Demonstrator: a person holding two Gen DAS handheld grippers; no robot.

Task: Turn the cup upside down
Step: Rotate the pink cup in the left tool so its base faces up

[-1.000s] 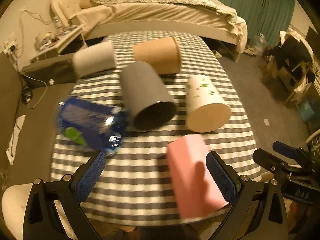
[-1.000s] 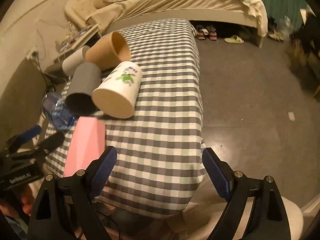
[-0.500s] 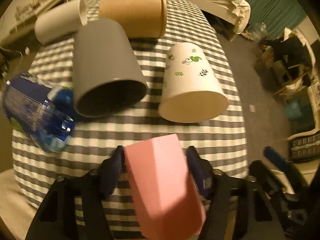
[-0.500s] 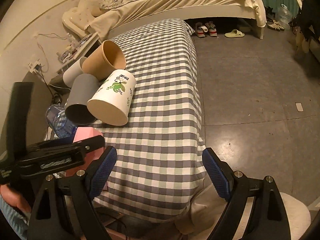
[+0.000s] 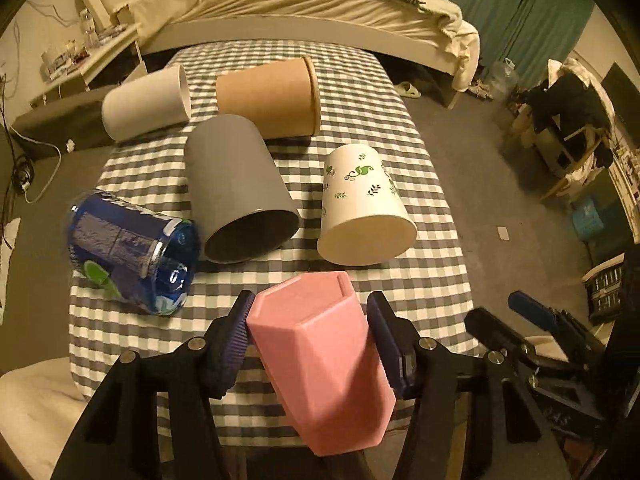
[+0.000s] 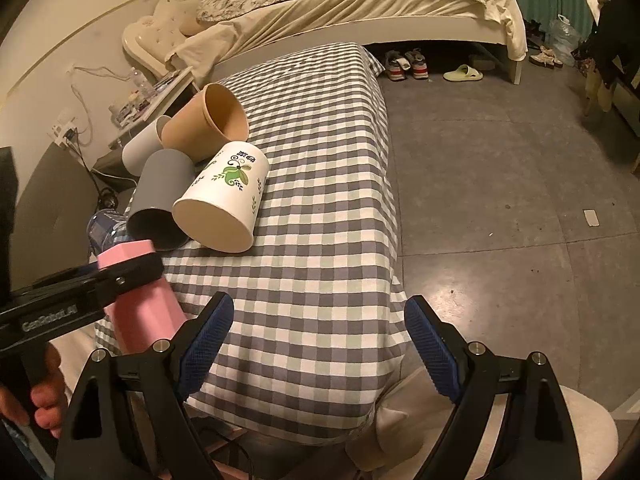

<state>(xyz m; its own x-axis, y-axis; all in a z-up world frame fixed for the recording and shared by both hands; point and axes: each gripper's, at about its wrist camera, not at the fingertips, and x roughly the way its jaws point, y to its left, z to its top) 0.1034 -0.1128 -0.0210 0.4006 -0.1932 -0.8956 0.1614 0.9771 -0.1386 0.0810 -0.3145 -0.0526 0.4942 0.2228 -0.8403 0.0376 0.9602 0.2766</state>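
My left gripper [image 5: 310, 312] is shut on a pink faceted cup [image 5: 324, 360], held tilted above the near edge of the checked table [image 5: 424, 280]; its closed base points away from me. The pink cup [image 6: 140, 300] and left gripper also show at the left of the right wrist view. My right gripper [image 6: 318, 320] is open and empty above the table's near right corner.
Lying on their sides on the table: a grey cup [image 5: 236, 188], a white leaf-print cup [image 5: 364, 204], a brown paper cup [image 5: 268, 96], a plain white cup [image 5: 146, 102] and a blue bottle [image 5: 128, 248]. A bed [image 5: 300, 4] stands behind; grey floor [image 6: 500, 168] to the right.
My left gripper closed on the pink cup, lifted it off the table and pulled back. The right gripper stayed open and nearly still.
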